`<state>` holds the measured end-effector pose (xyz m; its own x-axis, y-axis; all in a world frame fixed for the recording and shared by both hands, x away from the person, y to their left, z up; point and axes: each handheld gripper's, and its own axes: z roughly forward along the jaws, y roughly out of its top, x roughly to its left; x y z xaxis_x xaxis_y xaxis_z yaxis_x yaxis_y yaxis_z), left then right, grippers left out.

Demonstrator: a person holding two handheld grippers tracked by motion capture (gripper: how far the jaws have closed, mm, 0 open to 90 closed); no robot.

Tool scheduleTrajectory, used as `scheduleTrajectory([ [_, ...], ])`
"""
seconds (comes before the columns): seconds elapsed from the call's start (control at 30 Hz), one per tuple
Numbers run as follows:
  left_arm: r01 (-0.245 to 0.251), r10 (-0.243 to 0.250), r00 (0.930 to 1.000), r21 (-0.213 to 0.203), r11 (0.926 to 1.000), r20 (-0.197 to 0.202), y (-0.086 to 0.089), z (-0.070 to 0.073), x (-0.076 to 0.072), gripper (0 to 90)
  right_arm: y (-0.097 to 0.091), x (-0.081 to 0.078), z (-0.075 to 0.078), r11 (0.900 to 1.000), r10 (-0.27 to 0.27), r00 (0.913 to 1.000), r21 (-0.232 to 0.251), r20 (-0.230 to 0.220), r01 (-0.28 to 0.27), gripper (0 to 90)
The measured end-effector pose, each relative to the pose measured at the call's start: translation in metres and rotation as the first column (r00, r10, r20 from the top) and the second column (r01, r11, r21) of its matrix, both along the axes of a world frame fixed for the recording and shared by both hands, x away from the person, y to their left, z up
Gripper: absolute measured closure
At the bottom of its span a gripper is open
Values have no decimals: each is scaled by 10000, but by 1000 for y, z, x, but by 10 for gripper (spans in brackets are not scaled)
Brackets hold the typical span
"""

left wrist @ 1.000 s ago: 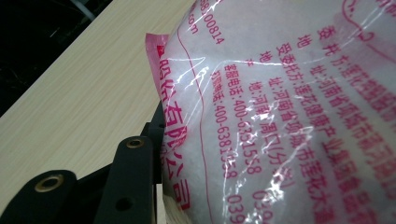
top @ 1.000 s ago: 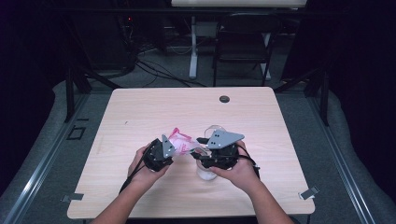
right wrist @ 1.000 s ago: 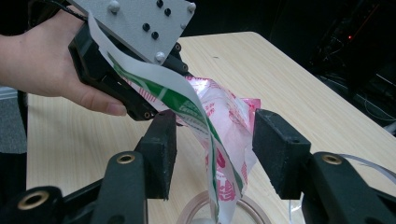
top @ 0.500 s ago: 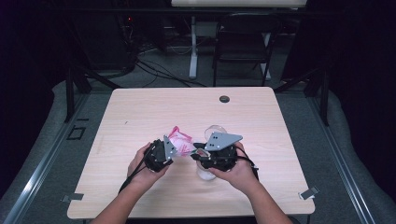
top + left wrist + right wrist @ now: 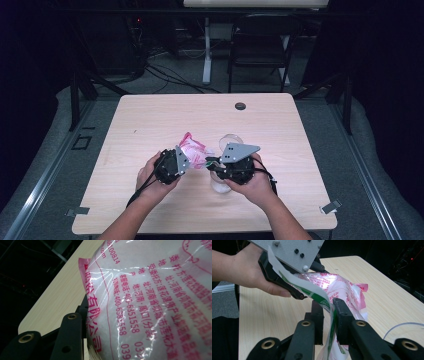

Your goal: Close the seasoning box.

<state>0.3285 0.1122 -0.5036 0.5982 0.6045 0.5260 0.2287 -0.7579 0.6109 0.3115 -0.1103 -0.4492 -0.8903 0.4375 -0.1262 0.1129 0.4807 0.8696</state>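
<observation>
Right gripper (image 5: 328,302): jaws have just been closing; in the right gripper view they stand either side of the green-and-white top edge of the plastic bag (image 5: 342,290), narrow gap remaining, film running between the pads. Whether the pads actually press the film, cannot tell. Bag hangs directly ahead of and above these jaws, held off the table (image 5: 150,120).

Left gripper (image 5: 186,159): approx. half closed, clamped on the bag's body. In the left gripper view the bag (image 5: 155,302) bulges right against the one visible black jaw; film is clear w/ pink print and a pink sealed edge. Contents: white granular or crystalline material, packed tight against the film. Exact product cannot be read.

High view: both grippers sit close together near the table's near-centre, left hand (image 5: 150,175) and right hand (image 5: 260,182) around their bodies, the bag (image 5: 192,150) between the two gripper noses. Right gripper (image 5: 210,164) carries a grey three-cornered plate on top.

Clear round container (image 5: 230,142): just beyond and partly beneath the right gripper; its rim (image 5: 402,327) also shows to the right of the jaws in the right gripper view. Looks empty where visible; rest hidden by the gripper.

Farther out, a small dark round fitting (image 5: 240,106) is set in the table's far edge.
</observation>
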Motion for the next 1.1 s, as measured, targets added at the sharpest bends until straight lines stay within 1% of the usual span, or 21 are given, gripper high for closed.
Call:
scheduleTrajectory([
  [0.03,-18,18,10000,-6,10000,-11,0,0,0,587,0,0,0,10000,4,10000,-24,-10,-4,809],
  [0.23,29,-32,9997,104,9999,227,-1,-1,-1,587,-1,0,-1,10000,72,9999,34,-115,-72,876],
  [0.33,11,-15,9997,133,9999,264,-1,-1,-1,587,-1,0,-1,10000,34,9999,19,-162,-34,881],
  [0.4,-5,-1,9994,182,9998,332,-1,-2,-2,587,-1,0,-1,10000,20,9996,1,-276,-20,893],
  [0.5,9,-20,9990,238,9997,439,-1,-2,-2,587,-1,0,-1,10000,-26,9992,43,-398,27,898],
  [0.63,9,-26,9983,300,9995,580,-2,-2,-3,587,-1,0,0,9999,-96,9990,55,-437,99,900],
  [0.77,-15,-5,9974,281,9996,724,-2,-2,-3,586,-1,-1,-1,9997,-140,9987,184,-480,149,900],
  [0.83,-11,-16,9969,345,9994,790,-2,-2,-4,587,-2,-1,-1,9995,-159,9983,251,-564,173,900],
  [1.1,55,-111,9933,489,9988,1153,-3,-2,-6,586,-2,-2,0,9993,-208,9971,303,-733,231,900],
])
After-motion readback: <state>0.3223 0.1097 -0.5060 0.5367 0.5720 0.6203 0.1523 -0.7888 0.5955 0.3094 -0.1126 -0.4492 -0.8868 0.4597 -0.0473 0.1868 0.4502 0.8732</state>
